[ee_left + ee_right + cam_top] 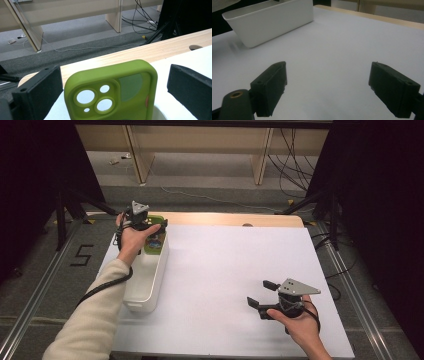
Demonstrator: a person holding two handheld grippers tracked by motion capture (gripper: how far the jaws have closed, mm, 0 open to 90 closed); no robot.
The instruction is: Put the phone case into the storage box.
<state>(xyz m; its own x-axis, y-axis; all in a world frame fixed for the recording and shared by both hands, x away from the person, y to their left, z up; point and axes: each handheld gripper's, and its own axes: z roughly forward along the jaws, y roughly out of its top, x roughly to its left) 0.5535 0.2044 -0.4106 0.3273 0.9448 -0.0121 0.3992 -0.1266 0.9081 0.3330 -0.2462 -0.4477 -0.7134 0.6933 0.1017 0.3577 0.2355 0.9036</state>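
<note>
Green silicone phone case (112, 92), w/ camera cut-outs, is standing upright at the far end of the white bin (145, 292), betw. the fingers of the left gripper (150, 227), which are sitting wide apart w/ gaps either side, not pressing it. White bin is lying at the left edge of the white tabletop (225, 270); right gripper (263, 293) is hovering low over bare tabletop near the front right, well apart from the bin, fingers spread wide, nothing betw. them.
</note>
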